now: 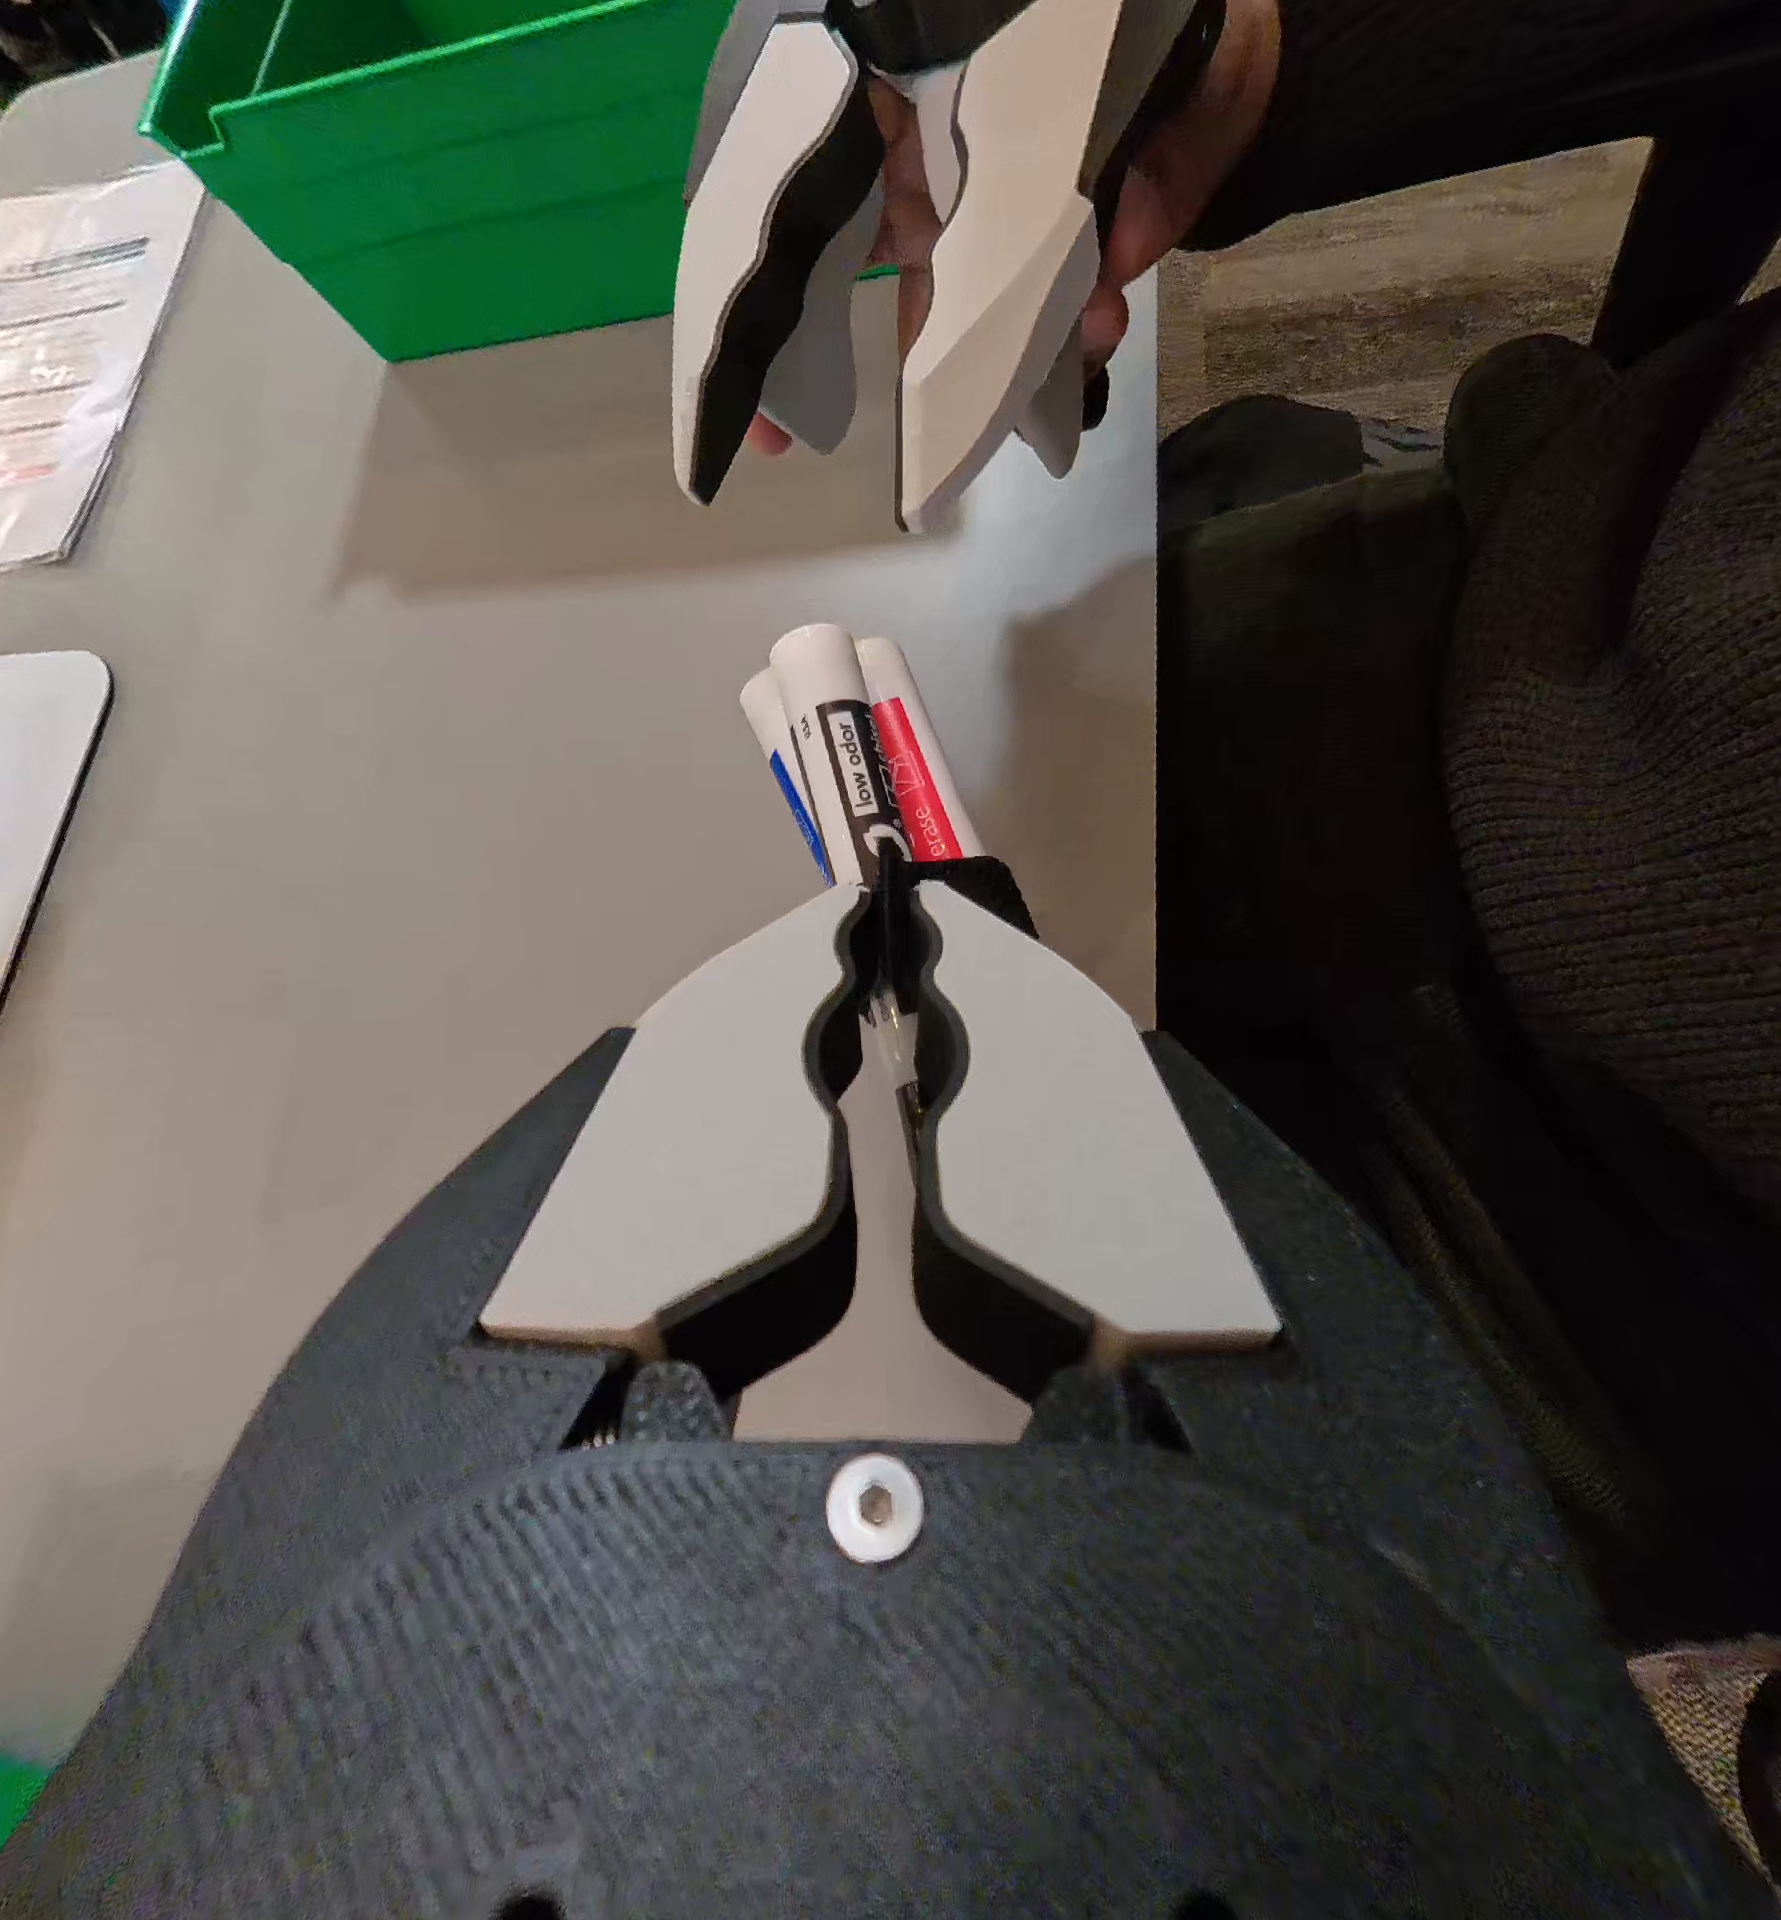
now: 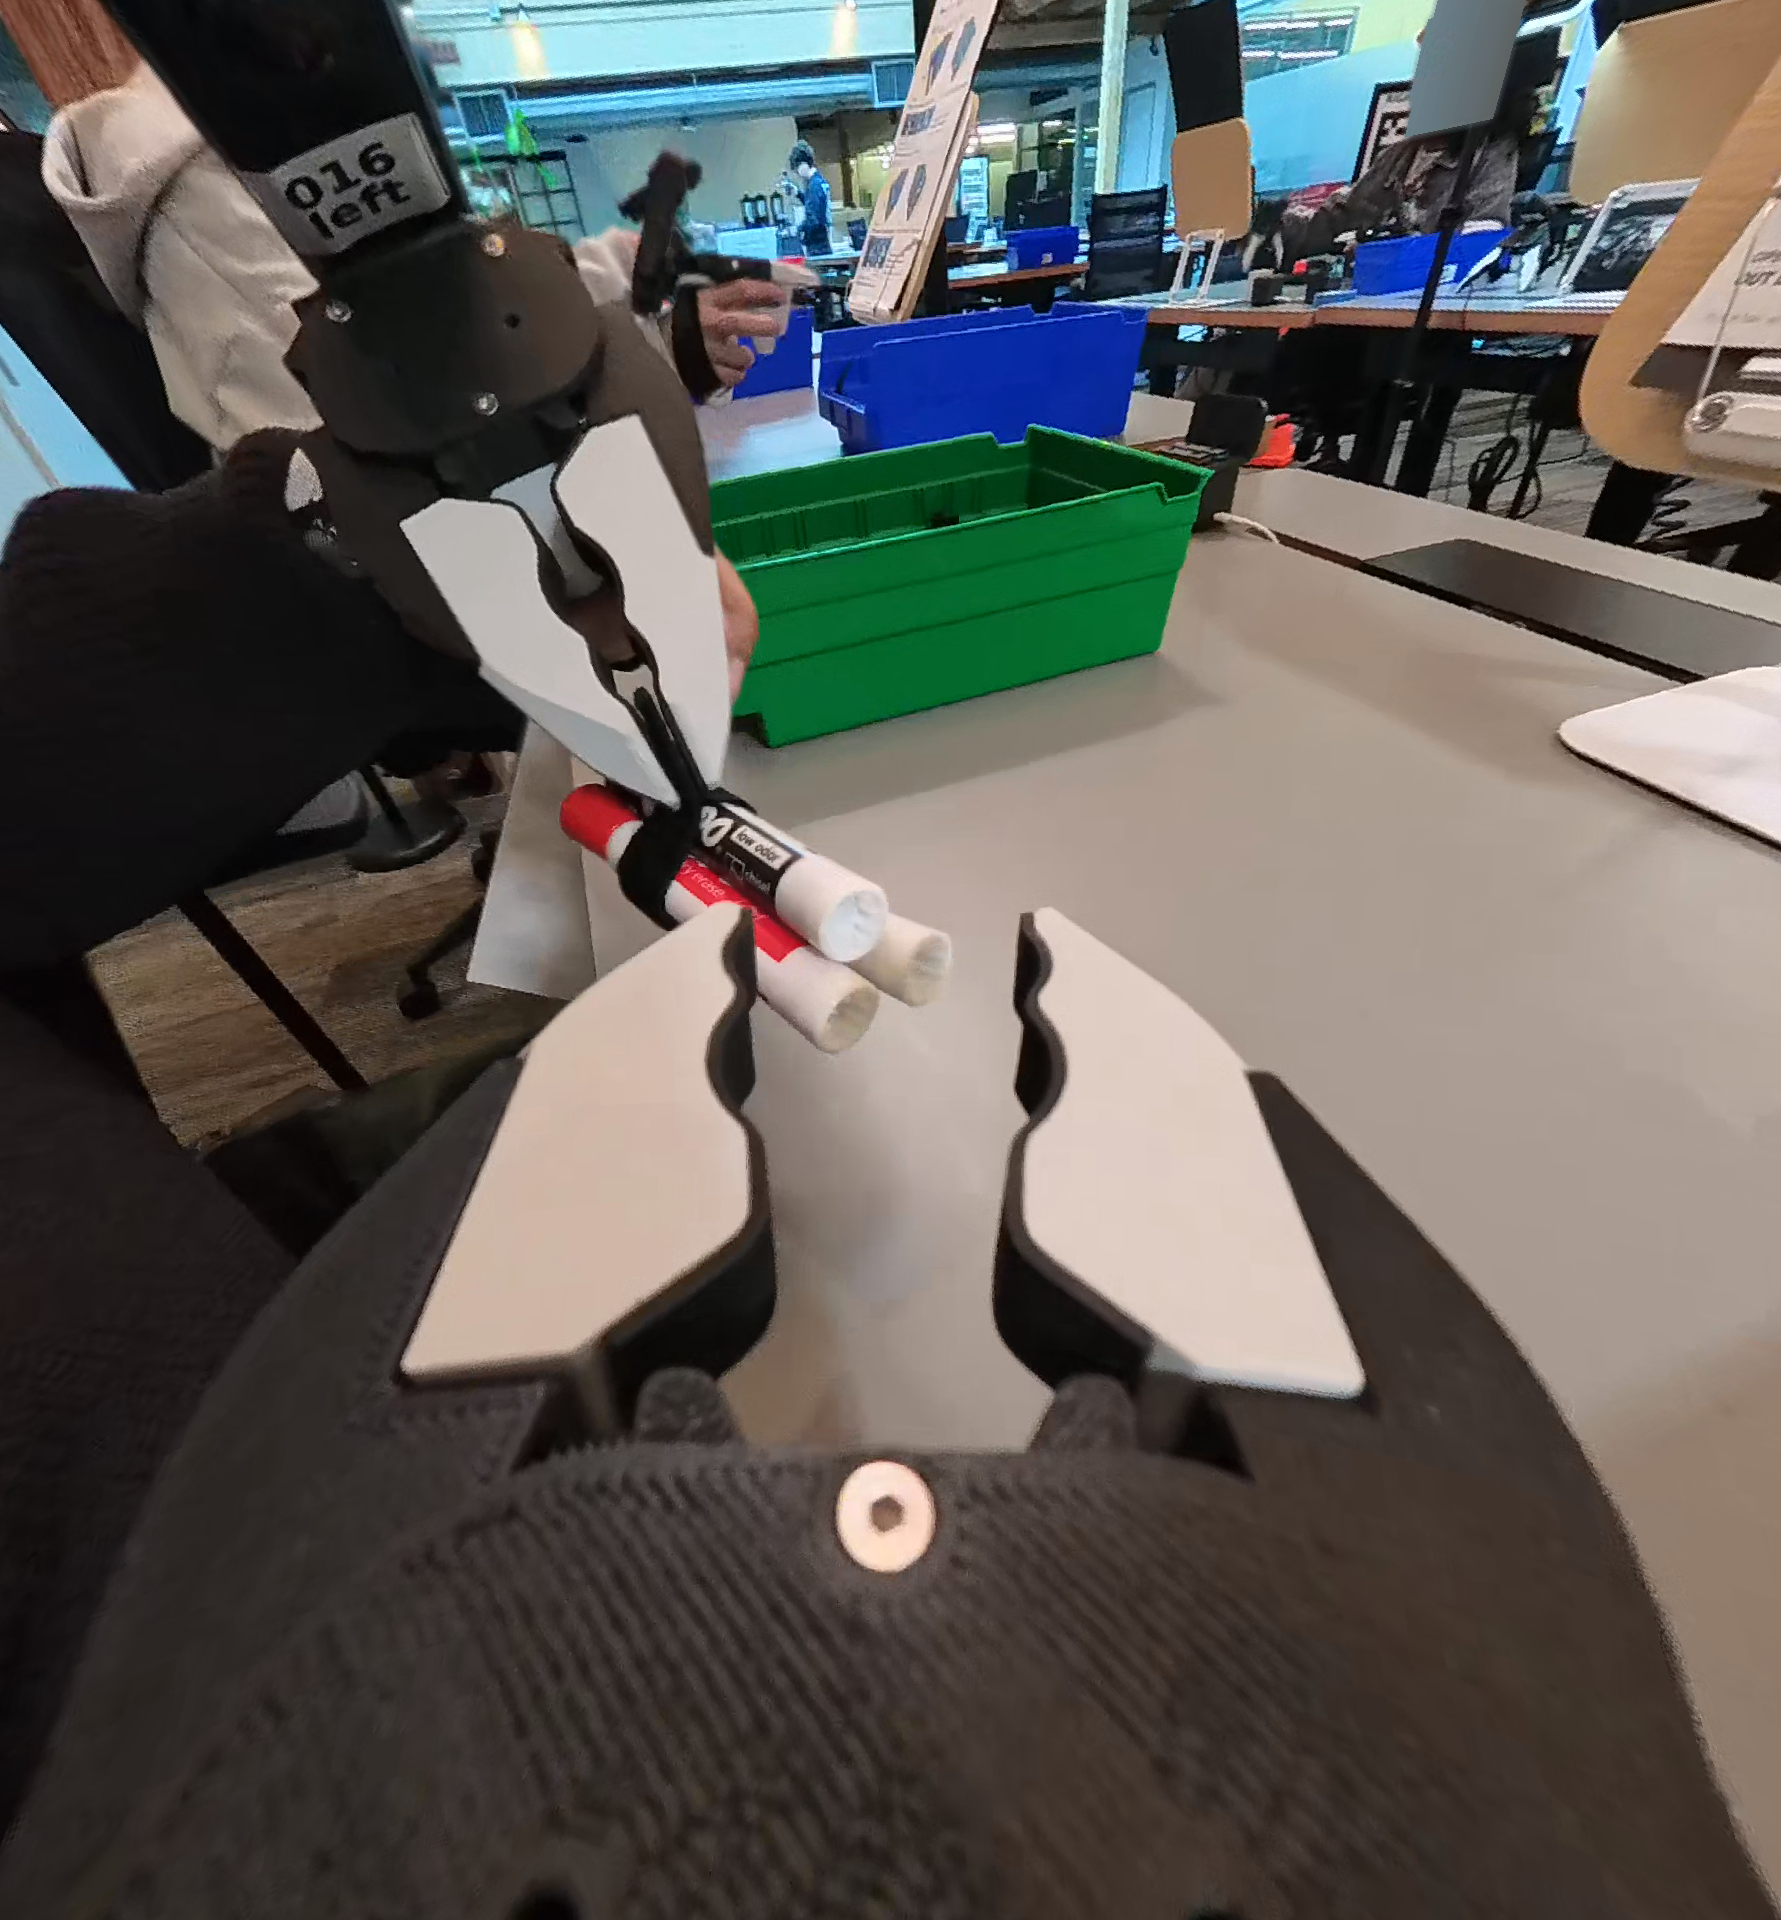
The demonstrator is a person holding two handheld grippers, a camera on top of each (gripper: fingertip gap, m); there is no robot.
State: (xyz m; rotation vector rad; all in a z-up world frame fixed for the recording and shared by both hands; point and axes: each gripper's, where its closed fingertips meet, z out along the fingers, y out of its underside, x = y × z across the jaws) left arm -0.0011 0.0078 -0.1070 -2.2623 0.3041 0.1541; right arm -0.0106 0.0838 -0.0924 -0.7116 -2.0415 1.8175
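Spanning both views, a pale grey table (image 2: 1333, 852) carries the scene; beyond it the right wrist view shows an open workroom with further desks, a blue bin (image 2: 979, 374) and, at the right edge, a white stand base (image 2: 1696, 758).

Left to right in the left wrist view: a plastic-sleeved printed sheet (image 1: 34, 353) lies at the far left edge of the table; a white rounded plate (image 1: 3, 862) sits nearer the camera; a green bin (image 1: 470, 177) stands at the back; brown carpet and a person's dark knitted sleeve (image 1: 1644, 831) lie off the right edge.

Bundle of markers (image 1: 844, 769): three white-barrelled markers, their labels blue, black and red from left to right, bound together by a black strap (image 2: 647, 862). A red cap shows at one end in the right wrist view; the hollow white butt ends point toward that camera. The bundle hangs tilted above the table near its front corner, apart from the green bin (image 2: 948, 582).

Left gripper (image 1: 891, 894): fingers nearly together, pinching a tab of the black strap, so that the bundle hangs from the tips.

Right gripper (image 2: 881, 935): fingers spread wide and holding nothing, tips just beside the butt ends of the markers; whether the left finger touches the red-labelled marker cannot be told.
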